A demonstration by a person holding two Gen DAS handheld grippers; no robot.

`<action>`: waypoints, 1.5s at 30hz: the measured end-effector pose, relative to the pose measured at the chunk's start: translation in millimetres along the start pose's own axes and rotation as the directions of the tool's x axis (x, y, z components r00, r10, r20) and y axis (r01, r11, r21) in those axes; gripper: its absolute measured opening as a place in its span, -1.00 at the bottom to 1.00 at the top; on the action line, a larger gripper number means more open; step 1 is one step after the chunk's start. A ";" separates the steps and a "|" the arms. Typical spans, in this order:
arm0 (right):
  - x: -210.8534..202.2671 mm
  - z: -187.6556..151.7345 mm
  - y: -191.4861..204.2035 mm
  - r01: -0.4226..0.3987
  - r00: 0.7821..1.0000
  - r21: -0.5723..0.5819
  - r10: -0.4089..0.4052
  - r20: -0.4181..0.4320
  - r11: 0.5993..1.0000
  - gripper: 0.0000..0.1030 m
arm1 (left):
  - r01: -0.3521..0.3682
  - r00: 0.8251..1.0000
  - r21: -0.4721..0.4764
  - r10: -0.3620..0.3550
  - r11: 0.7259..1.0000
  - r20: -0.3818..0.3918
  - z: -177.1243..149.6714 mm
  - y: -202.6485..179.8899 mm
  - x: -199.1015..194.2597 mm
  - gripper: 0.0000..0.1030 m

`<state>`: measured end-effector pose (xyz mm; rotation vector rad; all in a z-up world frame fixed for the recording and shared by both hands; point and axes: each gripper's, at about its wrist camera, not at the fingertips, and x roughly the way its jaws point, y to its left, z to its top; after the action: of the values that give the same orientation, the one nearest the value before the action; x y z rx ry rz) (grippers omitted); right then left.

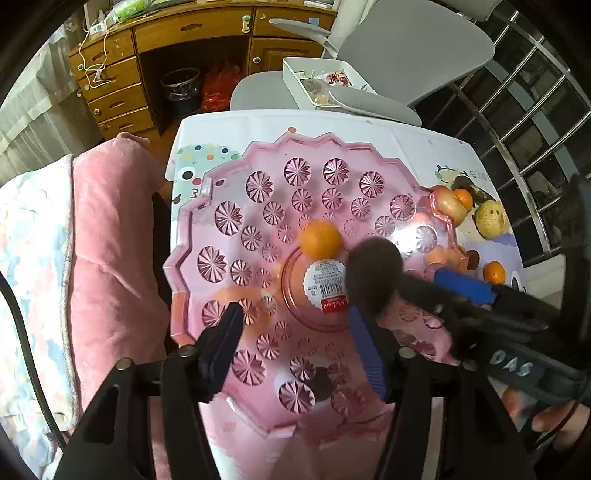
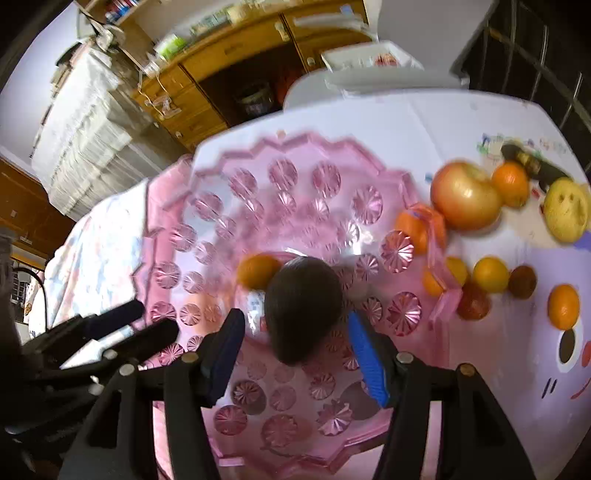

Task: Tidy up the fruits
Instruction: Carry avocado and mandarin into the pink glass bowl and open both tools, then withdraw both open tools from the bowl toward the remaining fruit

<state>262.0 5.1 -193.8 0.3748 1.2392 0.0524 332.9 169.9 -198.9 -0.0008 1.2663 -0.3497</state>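
Note:
A pink cut-glass fruit plate (image 1: pixel 258 206) (image 2: pixel 229 206) fills the table's middle. A small orange (image 1: pixel 320 238) (image 2: pixel 258 271) lies near its centre by a price sticker (image 1: pixel 327 286). A dark brown avocado-like fruit (image 2: pixel 303 314) (image 1: pixel 373 273) sits between my right gripper's (image 2: pixel 295 347) spread fingers, over the plate's centre; whether it is gripped or just released I cannot tell. My left gripper (image 1: pixel 299 332) is open and empty above the plate's near side. An apple (image 2: pixel 463 195), several oranges (image 2: pixel 563 306) and a yellow pear (image 2: pixel 565 210) lie right of the plate.
A pink quilt (image 1: pixel 110 229) lies left of the table. A grey chair (image 1: pixel 399 48) with a white box (image 1: pixel 317 79) stands behind it, a wooden desk (image 1: pixel 184 33) further back. A metal railing (image 1: pixel 535 110) runs on the right. A dark banana (image 2: pixel 535 162) lies far right.

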 end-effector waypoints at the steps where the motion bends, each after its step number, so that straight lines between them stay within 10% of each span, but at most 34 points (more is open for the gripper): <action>1: -7.3 0.5 1.7 0.003 1.000 -0.006 -0.002 0.019 1.000 0.15 | 0.001 1.000 0.002 -0.001 1.000 0.004 -1.2 -0.6 -3.3 0.25; 30: -100.0 -126.5 -55.7 0.085 0.989 0.039 -0.089 0.116 0.996 0.19 | -0.003 0.999 0.060 0.001 0.998 0.041 -96.7 -86.3 -80.1 0.53; 45: -145.0 -121.9 -141.0 0.124 0.978 -0.134 -0.098 0.187 0.983 0.19 | -0.005 0.997 -0.017 0.006 1.000 0.083 -89.8 -198.1 -66.2 0.59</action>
<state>77.6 -131.5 -138.1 0.1790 1.0686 0.0120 181.4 16.5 -126.7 -0.0258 1.1867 -0.3313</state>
